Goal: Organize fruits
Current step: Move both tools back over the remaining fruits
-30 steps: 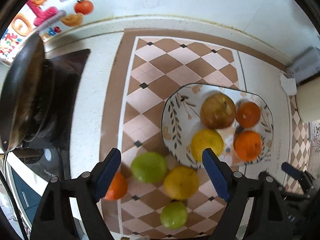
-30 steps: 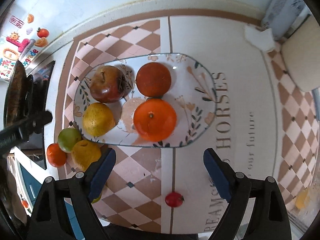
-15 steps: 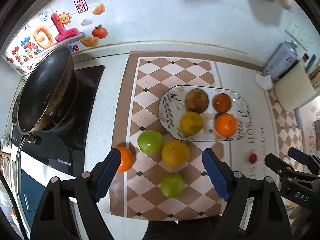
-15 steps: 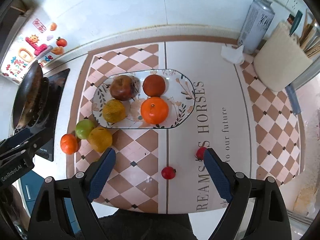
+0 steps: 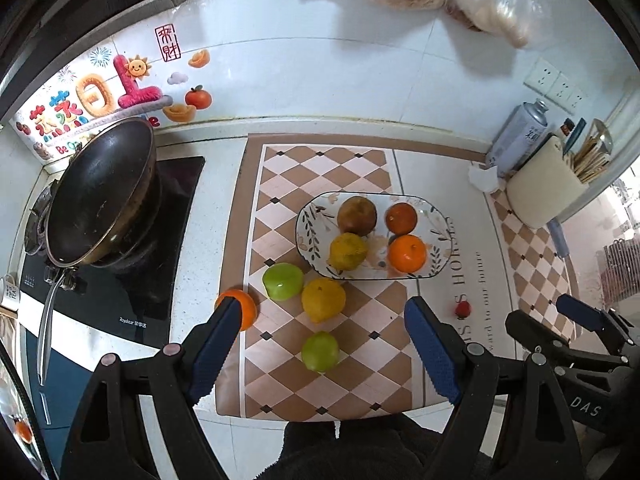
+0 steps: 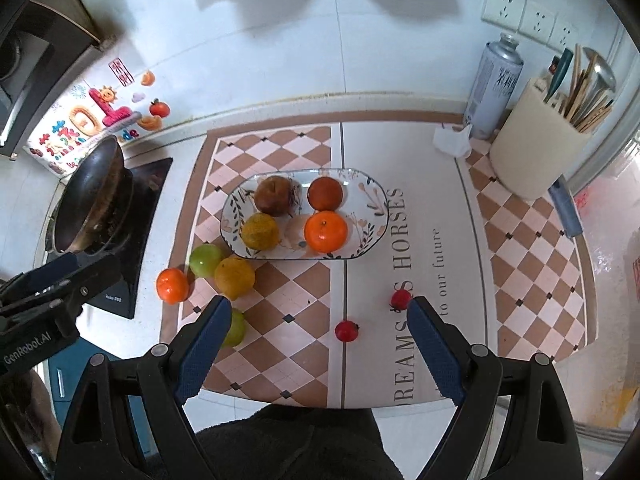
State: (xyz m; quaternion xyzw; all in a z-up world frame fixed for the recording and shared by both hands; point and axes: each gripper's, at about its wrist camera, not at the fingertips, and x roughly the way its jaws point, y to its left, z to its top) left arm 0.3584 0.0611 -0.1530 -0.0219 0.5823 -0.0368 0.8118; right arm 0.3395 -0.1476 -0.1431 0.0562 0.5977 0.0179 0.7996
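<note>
I hold both claws high over the table, pointing steeply down. My left claw (image 5: 320, 320) is spread wide with nothing in it, and my right claw (image 6: 320, 312) is likewise released and empty. The oval plate (image 6: 372, 216) sits on the checkered mat (image 6: 528, 264) with four fruits in it: a brown apple (image 6: 276, 195), a dark orange (image 6: 325, 193), a yellow citrus (image 6: 260, 231) and a bright orange (image 6: 325, 231). Just off the plate's left end lie a green apple (image 5: 282, 281), a lemon (image 5: 323, 300), a small orange (image 6: 172, 285) and a lime (image 5: 320, 351). Two small red fruits (image 6: 346, 331) rest on the mat's lettered panel.
</note>
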